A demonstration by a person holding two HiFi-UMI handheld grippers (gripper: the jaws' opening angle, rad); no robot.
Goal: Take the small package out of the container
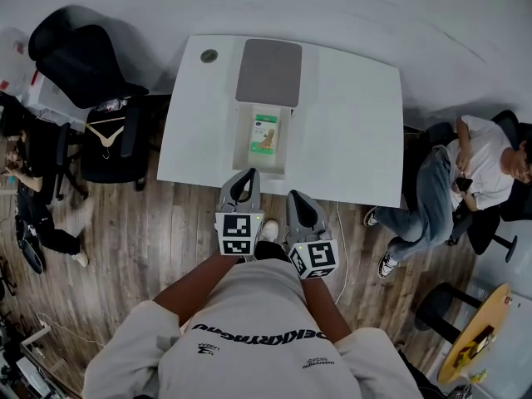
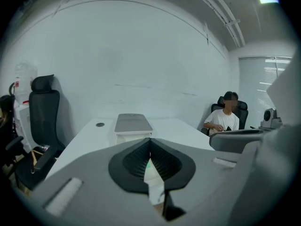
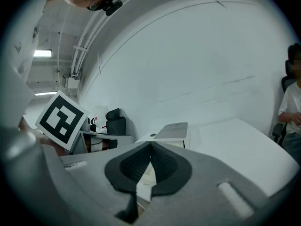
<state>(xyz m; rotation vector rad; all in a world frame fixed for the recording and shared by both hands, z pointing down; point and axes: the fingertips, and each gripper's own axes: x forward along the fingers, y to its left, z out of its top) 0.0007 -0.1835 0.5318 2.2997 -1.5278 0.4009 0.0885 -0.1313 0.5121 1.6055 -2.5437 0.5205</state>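
The grey lid (image 1: 268, 72) lies over the far part of the container (image 1: 288, 144), so whatever sits under it is hidden. The print on the package (image 1: 267, 131) is too small to read. The small round thing (image 1: 209, 56) near the desk (image 1: 357, 123) corner is too small to identify.

In the left gripper view, the left hand-held gripper (image 2: 150, 141) blocks the container's inside, and only a pale sliver shows through the slot below its closed tips. The right hand-held gripper (image 3: 151, 146), its tips also together, blocks it the same way in its own view.

A person (image 1: 21, 181) at the left edge and a yellow table (image 1: 478, 327) at the lower right are cut off.
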